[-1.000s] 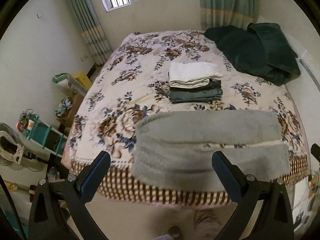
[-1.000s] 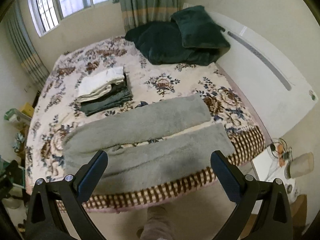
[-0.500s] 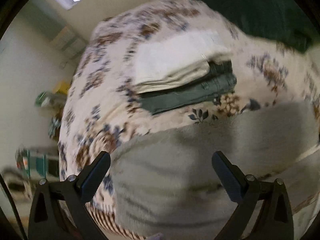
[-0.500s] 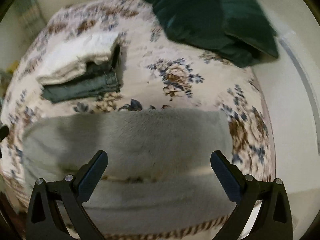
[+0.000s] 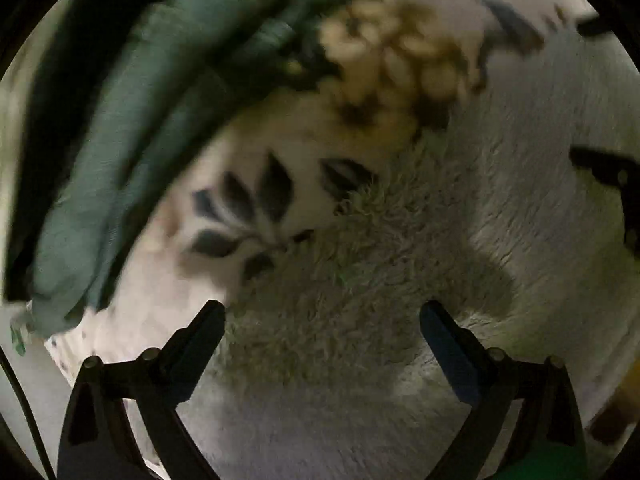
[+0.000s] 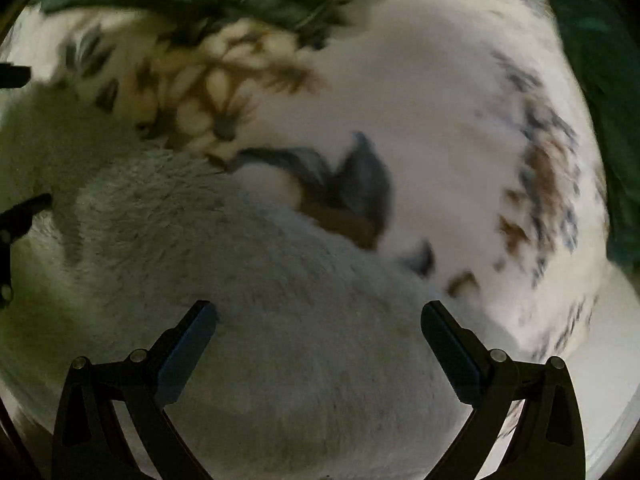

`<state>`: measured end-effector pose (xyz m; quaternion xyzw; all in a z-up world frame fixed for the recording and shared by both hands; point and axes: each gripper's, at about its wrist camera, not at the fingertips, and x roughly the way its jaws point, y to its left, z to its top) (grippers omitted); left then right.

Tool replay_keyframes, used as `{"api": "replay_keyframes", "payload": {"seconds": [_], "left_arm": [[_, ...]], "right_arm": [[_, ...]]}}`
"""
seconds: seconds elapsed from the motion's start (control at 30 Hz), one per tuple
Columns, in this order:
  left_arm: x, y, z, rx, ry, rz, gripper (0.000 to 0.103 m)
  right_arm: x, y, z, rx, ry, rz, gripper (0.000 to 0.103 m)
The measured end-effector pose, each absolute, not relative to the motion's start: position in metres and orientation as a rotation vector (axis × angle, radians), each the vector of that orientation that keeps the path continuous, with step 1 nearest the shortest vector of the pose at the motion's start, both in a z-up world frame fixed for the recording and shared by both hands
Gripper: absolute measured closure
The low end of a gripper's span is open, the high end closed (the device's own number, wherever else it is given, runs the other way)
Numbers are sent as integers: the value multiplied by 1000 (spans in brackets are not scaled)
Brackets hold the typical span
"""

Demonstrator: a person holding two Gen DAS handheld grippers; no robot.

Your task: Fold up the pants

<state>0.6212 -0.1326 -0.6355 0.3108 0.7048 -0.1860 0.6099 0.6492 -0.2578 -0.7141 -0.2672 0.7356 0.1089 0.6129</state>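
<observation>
The fluffy grey fleece pants point(image 5: 360, 280) lie flat on the bed, and their far edge sits right under both grippers. In the left wrist view the fuzzy edge meets the cream bed cover with brown flowers and dark blue leaves point(image 5: 256, 184) just ahead of the left gripper point(image 5: 322, 344). Its two black fingers with blue pads are spread wide apart, one on each side of the fuzzy cloth, and they hold nothing. The right gripper point(image 6: 320, 340) is spread wide too, hanging close over the pants point(image 6: 260, 280) with nothing between its pads. It looks like the reach-down step: both grippers are low over the far edge, ready to grab it for a fold. Next, each gripper likely needs to dip so one finger slides under the edge, then squeeze shut on the cloth. The fleece is thick and soft, so the bite should go deep enough. Past the edge, a folded dark green cloth pile point(image 5: 120, 120) rests on the bed cover point(image 6: 440, 100), near the pants. Both views are blurry.
</observation>
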Motion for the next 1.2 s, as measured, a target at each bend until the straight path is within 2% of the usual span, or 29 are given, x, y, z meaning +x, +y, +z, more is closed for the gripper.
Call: {"api": "replay_keyframes", "payload": {"seconds": [0.03, 0.1, 0.13, 0.17, 0.2, 0.23, 0.27, 0.3, 0.33, 0.37, 0.4, 0.47, 0.63, 0.83, 0.9, 1.0, 1.2], "left_arm": [[621, -132, -641, 724, 1635, -454, 4], [622, -133, -644, 709, 1640, -487, 11], [623, -134, -646, 692, 1647, -503, 20], [624, -133, -646, 675, 1652, -512, 30], [627, -132, -646, 655, 1658, -526, 35], [626, -132, -646, 640, 1661, -541, 46], [625, -132, -645, 623, 1657, -545, 57], [625, -130, -642, 600, 1656, -549, 62], [625, -128, -639, 576, 1658, -551, 75], [624, -126, -635, 557, 1656, -543, 84], [626, -118, -627, 535, 1655, -535, 89], [626, -113, -614, 504, 1633, -507, 92], [606, -107, -570, 420, 1559, -440, 93], [556, -96, -504, 280, 1492, -345, 93], [531, -99, -505, 237, 1481, -318, 93], [488, -99, -496, 180, 1466, -277, 93], [391, -79, -494, 48, 1505, -244, 93]], "right_arm": [[650, -257, -722, -621, 1711, 269, 0], [649, -256, -735, -618, 1733, 280, 3], [648, -256, -740, -616, 1740, 293, 5], [645, -255, -744, -608, 1740, 306, 12], [647, -259, -744, -601, 1744, 316, 23], [644, -258, -746, -588, 1747, 326, 29], [642, -259, -746, -565, 1751, 327, 43], [638, -260, -746, -537, 1750, 326, 58], [636, -261, -745, -523, 1742, 319, 66], [632, -263, -743, -502, 1725, 306, 83], [628, -266, -743, -481, 1716, 299, 90], [621, -271, -737, -437, 1696, 278, 96], [590, -288, -697, -361, 1609, 215, 97], [542, -300, -621, -340, 1483, 156, 98], [543, -291, -583, -353, 1450, 134, 98], [500, -280, -552, -356, 1415, 106, 98], [388, -266, -532, -346, 1418, 68, 98]]}}
